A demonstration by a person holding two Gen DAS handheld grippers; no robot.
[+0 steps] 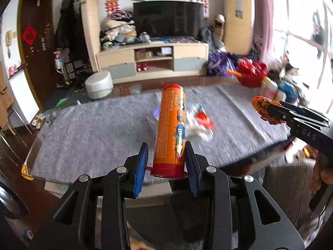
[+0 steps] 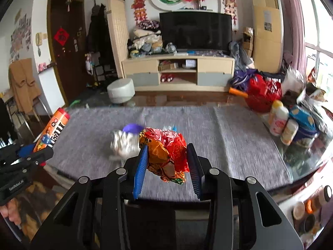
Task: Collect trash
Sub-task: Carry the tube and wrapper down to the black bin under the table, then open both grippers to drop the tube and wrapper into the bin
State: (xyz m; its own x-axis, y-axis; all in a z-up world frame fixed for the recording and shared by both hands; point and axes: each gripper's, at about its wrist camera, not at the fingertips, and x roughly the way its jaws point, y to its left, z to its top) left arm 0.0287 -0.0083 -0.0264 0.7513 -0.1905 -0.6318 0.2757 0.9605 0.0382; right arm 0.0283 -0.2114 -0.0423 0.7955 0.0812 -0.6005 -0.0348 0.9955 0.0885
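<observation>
My left gripper (image 1: 166,145) is shut on an orange candy tube (image 1: 170,120) with red caps and holds it upright, off the table. In the right wrist view the same tube (image 2: 54,128) leans at the far left in that gripper (image 2: 31,151). My right gripper (image 2: 168,145) is shut on a crumpled red and orange foil wrapper (image 2: 164,152), also lifted. In the left wrist view it (image 1: 269,109) comes in from the right with the wrapper (image 1: 263,109). Blurred crumpled white paper (image 2: 124,142) with a purple piece and a red and white scrap (image 1: 203,123) lie on the grey cloth.
The grey cloth (image 2: 239,145) covers a glass table. Bottles (image 2: 278,120), a blue packet (image 2: 303,123) and a red bag (image 2: 262,93) crowd its right end. A white stool (image 2: 121,90) and a TV cabinet (image 2: 177,75) stand beyond. A hand (image 1: 326,177) grips the right handle.
</observation>
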